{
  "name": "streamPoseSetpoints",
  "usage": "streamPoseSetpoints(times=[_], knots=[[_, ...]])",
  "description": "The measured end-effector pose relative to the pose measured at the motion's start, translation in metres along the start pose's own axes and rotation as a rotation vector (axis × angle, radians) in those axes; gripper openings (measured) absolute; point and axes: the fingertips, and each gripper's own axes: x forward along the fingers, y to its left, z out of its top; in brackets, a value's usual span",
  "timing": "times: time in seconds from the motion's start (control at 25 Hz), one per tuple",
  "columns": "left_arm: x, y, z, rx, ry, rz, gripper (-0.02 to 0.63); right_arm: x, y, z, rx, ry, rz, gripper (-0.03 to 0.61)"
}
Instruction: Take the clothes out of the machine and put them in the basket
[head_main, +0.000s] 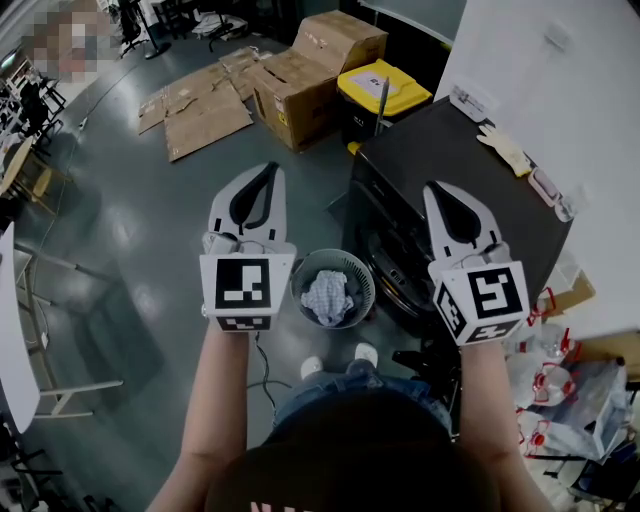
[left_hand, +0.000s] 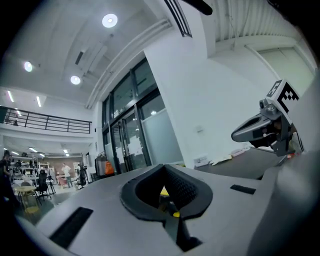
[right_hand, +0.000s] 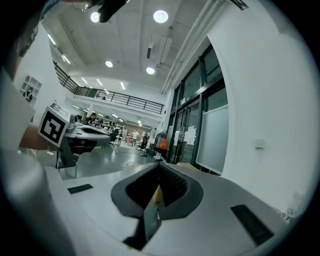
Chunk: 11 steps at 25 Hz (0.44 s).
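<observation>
Down on the floor, the head view shows the round basket (head_main: 303, 268) with checked clothes (head_main: 328, 297) inside, beside the black machine (head_main: 440, 150). The left gripper (head_main: 267, 172) and right gripper (head_main: 438, 190) are up above it.

The left gripper view shows its jaws squeezed together on nothing, and glass doors (left_hand: 131, 137).

The right gripper view shows the same empty, closed jaws, and a balcony rail (right_hand: 125, 101).

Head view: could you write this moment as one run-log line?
left hand-held gripper: shut, empty | right hand-held gripper: shut, empty | basket: on floor, cloth inside | machine: at right
</observation>
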Motion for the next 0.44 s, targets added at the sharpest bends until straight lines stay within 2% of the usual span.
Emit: streamPoseSetpoints(times=[0.44], knots=[[-0.008, 0.002, 0.017, 0.016, -0.019, 0.029, -0.003, -0.013, -0.006, 0.007, -0.021, 0.004, -0.027, -0.006]])
